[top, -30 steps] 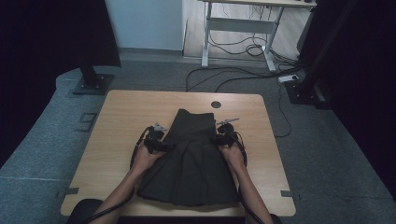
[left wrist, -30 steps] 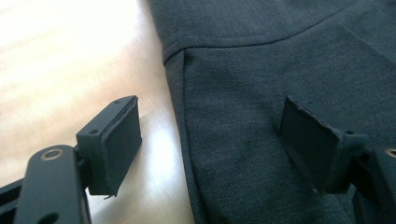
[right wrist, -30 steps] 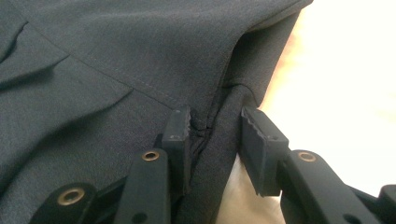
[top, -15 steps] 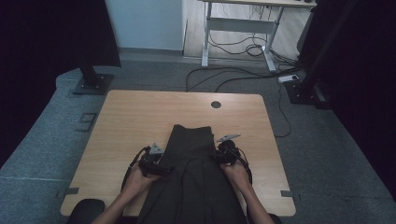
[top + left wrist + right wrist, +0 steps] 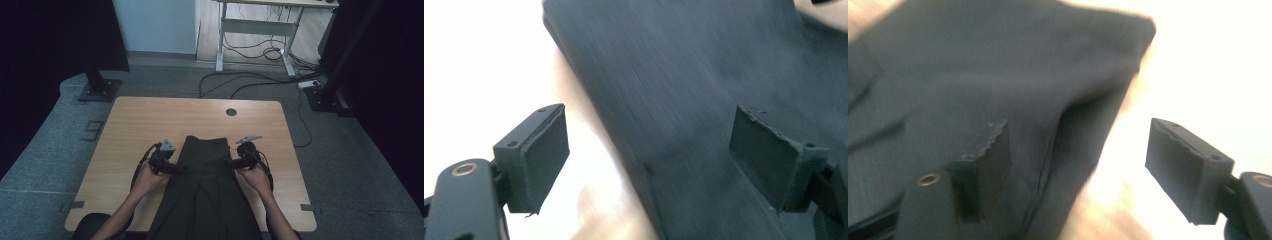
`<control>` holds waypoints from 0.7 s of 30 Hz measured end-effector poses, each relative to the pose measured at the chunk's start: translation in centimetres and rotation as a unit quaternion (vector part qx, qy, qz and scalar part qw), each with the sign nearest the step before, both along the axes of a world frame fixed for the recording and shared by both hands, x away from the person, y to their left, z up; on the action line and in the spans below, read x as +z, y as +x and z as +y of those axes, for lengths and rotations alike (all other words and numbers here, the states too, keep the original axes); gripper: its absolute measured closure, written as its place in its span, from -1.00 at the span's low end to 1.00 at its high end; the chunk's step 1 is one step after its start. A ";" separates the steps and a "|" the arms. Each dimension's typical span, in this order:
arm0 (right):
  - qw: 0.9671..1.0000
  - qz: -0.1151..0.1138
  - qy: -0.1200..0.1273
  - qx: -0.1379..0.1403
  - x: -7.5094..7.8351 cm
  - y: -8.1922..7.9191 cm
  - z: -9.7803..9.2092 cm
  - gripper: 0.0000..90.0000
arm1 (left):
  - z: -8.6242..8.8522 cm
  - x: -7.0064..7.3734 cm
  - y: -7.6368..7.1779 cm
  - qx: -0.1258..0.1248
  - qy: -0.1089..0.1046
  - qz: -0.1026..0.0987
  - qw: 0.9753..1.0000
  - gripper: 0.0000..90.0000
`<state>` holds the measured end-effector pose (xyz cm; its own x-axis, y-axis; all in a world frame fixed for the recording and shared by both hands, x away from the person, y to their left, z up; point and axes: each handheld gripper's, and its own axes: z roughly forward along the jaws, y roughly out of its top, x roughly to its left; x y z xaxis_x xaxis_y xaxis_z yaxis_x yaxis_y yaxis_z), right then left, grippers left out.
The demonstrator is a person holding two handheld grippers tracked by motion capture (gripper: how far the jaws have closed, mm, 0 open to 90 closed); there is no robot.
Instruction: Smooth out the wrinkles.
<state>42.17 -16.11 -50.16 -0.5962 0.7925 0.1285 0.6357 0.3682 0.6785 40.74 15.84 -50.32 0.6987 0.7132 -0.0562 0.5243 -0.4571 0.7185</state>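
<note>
Nearest to me, the dark pleated skirt (image 5: 202, 200) hangs off the near edge of the wooden bench (image 5: 130, 130) and runs up its middle, narrowing to a waistband end that lies flat on the wood. My forearms come in on either side of it. My left gripper (image 5: 172, 168) sits at the skirt's left edge, and in the left gripper view my fingers (image 5: 541, 150) stand wide apart, one over bare wood and the other over the dark cloth, with the skirt's edge running between them; nothing is pinched. My right gripper (image 5: 235, 162) sits at the skirt's right edge, and in the right gripper view those fingers (image 5: 993, 150) are likewise spread wide, one above the fabric and one above the bright bench, straddling a fold at the cloth's border without clamping it. Beyond the waistband the bench is plain, with a round cable hole (image 5: 231, 112) near its far edge. Past that, cables (image 5: 250, 82) trail across the grey floor towards a white desk frame (image 5: 260, 27).
</note>
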 end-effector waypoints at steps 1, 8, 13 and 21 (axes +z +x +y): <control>1.000 0.000 0.004 -0.005 0.2 0.2 0.1 -0.51 | -0.1 0.3 0.6 0.000 0.000 -0.001 1.000 -0.65; 1.000 0.007 0.010 -0.025 0.3 2.8 1.3 -0.59 | -1.2 0.1 3.8 0.006 0.019 0.004 1.000 -0.65; 0.999 0.020 -0.006 -0.033 -1.3 4.0 2.2 -0.61 | -1.7 -1.4 5.5 0.013 0.040 0.017 0.999 -0.65; 0.998 0.029 -0.021 -0.048 -3.5 5.0 2.4 -0.65 | -1.7 -3.4 7.0 0.021 0.056 0.034 0.998 -0.68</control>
